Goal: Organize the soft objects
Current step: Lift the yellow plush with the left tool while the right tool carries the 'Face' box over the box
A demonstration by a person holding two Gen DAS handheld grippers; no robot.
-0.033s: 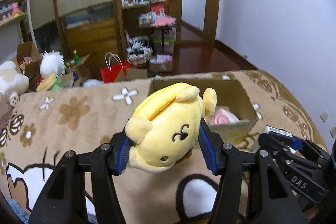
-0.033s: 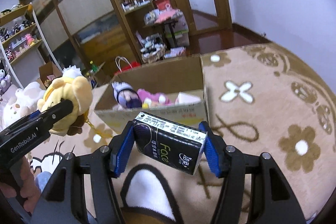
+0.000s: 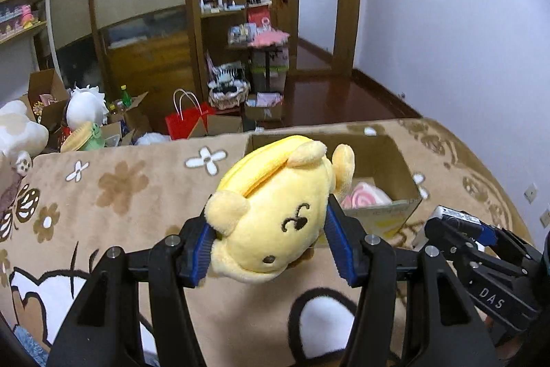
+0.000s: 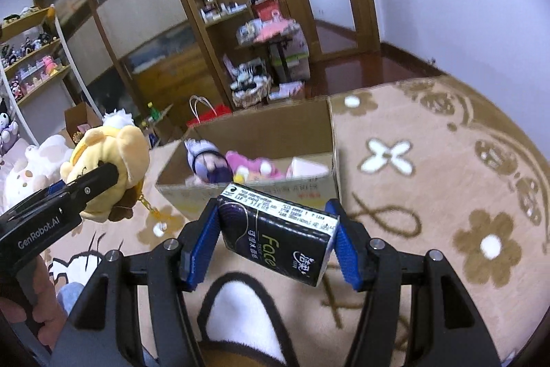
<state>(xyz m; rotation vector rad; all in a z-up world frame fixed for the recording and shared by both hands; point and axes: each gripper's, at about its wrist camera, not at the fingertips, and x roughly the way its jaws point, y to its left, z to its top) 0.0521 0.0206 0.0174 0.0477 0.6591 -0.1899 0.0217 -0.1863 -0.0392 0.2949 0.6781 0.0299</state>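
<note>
Left gripper [image 3: 271, 251] squeezes the yellow plush pouch [image 3: 275, 215], right gripper [image 4: 275, 251] clamps the black tissue pack [image 4: 278, 236], both just before the cardboard box [image 4: 309, 129]. Carry each over the rim, probably one after another, then let go

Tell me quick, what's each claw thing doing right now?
Left gripper: closed on the yellow plush pouch.
Right gripper: closed on the black tissue pack.

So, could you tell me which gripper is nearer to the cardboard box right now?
Right, though only narrowly. The right gripper, holding the tissue pack, sits just before the cardboard box's near wall. The left gripper, holding the yellow plush, hangs off its left corner.
</note>
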